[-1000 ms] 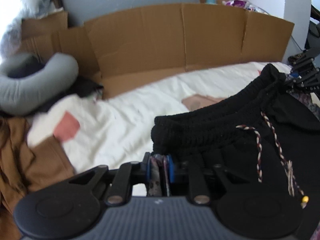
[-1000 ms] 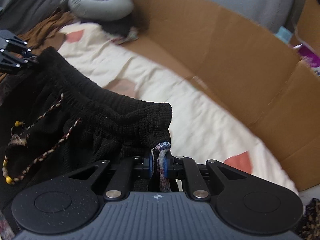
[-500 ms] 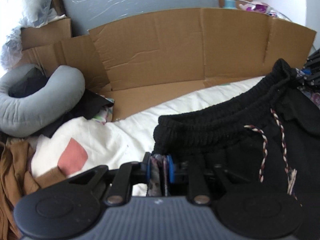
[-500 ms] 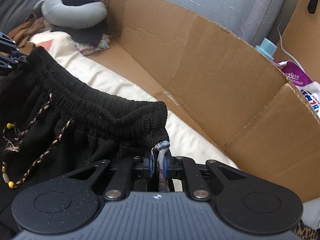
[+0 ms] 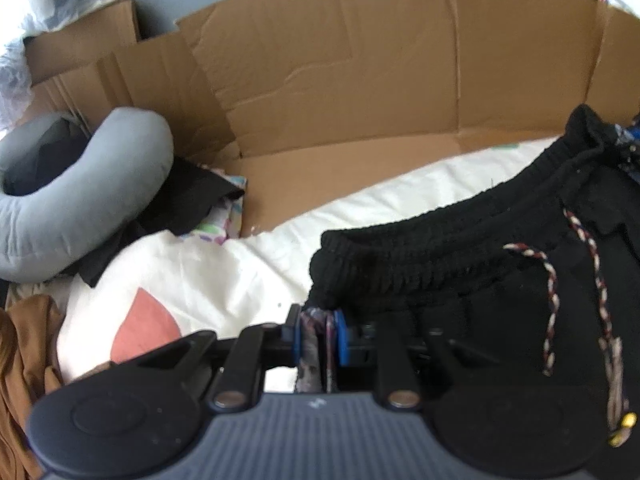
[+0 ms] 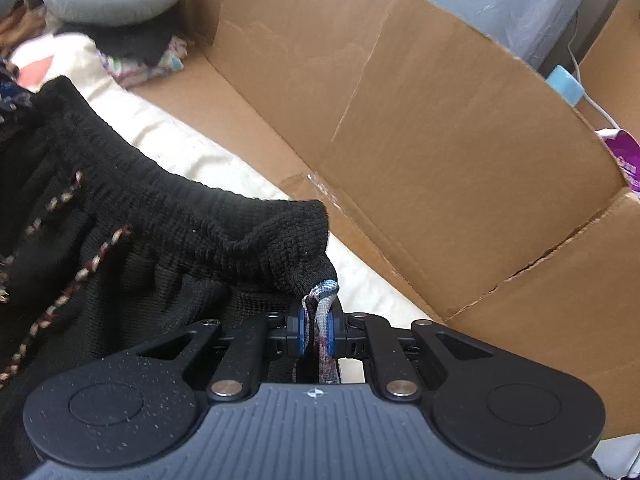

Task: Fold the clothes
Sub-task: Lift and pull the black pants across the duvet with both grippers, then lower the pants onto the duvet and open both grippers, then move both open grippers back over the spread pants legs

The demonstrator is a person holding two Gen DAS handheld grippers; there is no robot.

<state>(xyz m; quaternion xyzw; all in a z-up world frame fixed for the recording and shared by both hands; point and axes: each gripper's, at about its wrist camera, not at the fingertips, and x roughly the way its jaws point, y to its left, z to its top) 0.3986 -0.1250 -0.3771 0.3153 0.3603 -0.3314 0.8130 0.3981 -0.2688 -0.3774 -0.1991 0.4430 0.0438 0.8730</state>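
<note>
Black drawstring shorts (image 5: 480, 280) are held at both ends of the ribbed waistband, above a cream bedsheet (image 5: 248, 276). In the left wrist view, the blue-padded fingers (image 5: 340, 340) of the left gripper (image 5: 318, 338) are clamped together on a patterned grey-purple fabric edge that sits beneath the left corner of the waistband. In the right wrist view, the fingers (image 6: 330, 332) of the right gripper (image 6: 316, 332) are likewise closed on a fold of the same patterned fabric, which emerges from under the right corner of the waistband (image 6: 224, 216). The waistband is stretched between the two grippers and is bunched at each corner. A braided red, white and black drawstring (image 5: 592, 280) is seen hanging down the front of the shorts, and its beaded yellow end (image 5: 624, 426) lies low at the right of the left view.

Beyond the shorts, the bedsheet is marked with a salmon-pink patch (image 5: 142, 332). A flattened brown cardboard box (image 5: 360, 80) is stood along the far edge of the bed. To the left, a grey U-shaped neck pillow (image 5: 80, 196) is rested on dark clothing, with a pastel-patterned cloth (image 6: 144, 64) just beside it. A brown garment (image 5: 24, 360) is bunched at the left edge. At the far right of the right view, a light blue bottle cap (image 6: 564, 84) and a purple packet (image 6: 624, 160) are visible behind the cardboard.
</note>
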